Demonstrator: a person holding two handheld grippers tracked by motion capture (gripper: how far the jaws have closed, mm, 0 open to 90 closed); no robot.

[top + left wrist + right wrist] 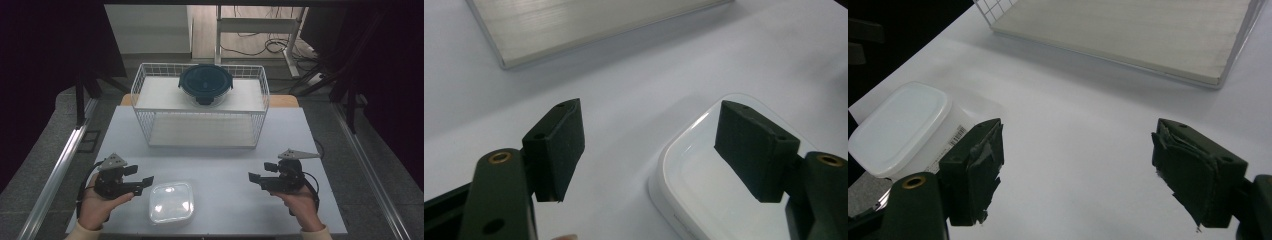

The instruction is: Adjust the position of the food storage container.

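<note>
A white square container with a glossy lid [171, 202] sits near the table's front edge, left of centre. My left gripper [139, 176] hovers just to its left, open and pointing toward it. In the left gripper view the left gripper [649, 145] holds nothing, and one jaw stands in front of the container [704, 200]. My right gripper [261, 172] is open at the front right, pointing left, well apart from the container. The right gripper view shows the right gripper [1078, 170] with bare table between its jaws and the container [903, 127] farther off at the left.
A white wire rack [200, 107] with two pale shelves stands at the table's back centre. A round container with a dark clip-on lid [205, 82] rests on its upper shelf. The lower shelf board [1128, 35] lies ahead of the right gripper. The table [225, 165] is white.
</note>
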